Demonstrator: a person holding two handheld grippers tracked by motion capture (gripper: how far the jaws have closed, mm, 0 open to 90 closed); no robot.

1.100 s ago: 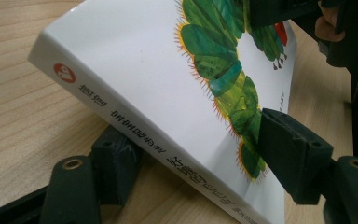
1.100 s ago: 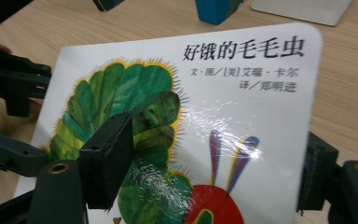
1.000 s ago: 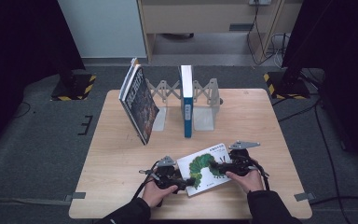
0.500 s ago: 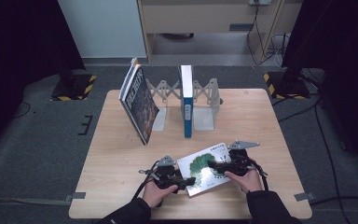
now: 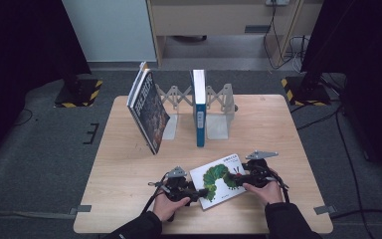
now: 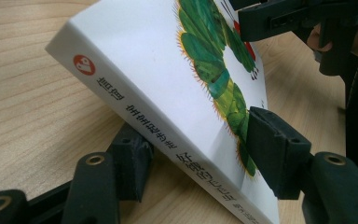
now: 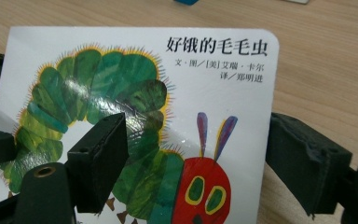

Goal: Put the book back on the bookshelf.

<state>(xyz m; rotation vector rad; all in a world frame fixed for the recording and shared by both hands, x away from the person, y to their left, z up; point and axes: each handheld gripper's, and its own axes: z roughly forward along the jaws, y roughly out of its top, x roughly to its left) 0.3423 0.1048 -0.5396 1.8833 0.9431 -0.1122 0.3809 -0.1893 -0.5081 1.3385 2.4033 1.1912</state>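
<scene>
A white picture book (image 5: 221, 179) with a green caterpillar on its cover lies near the table's front edge, between my two grippers. My left gripper (image 5: 199, 191) holds its near-left part. In the left gripper view (image 6: 198, 158) one pad sits under the tilted book (image 6: 168, 70) and the other on the cover, and these jaws have just been closing on it. My right gripper (image 5: 238, 177) is at the book's right edge. Its jaws (image 7: 196, 154) have just been opening: one hovers over the cover (image 7: 135, 93), the other stands beyond the edge.
At the back of the wooden table (image 5: 124, 164) stands a pale expanding book rack (image 5: 218, 102). A blue-spined book (image 5: 199, 107) stands upright in it. A dark-covered book (image 5: 148, 112) leans at its left end. The person's hands enter from the front edge.
</scene>
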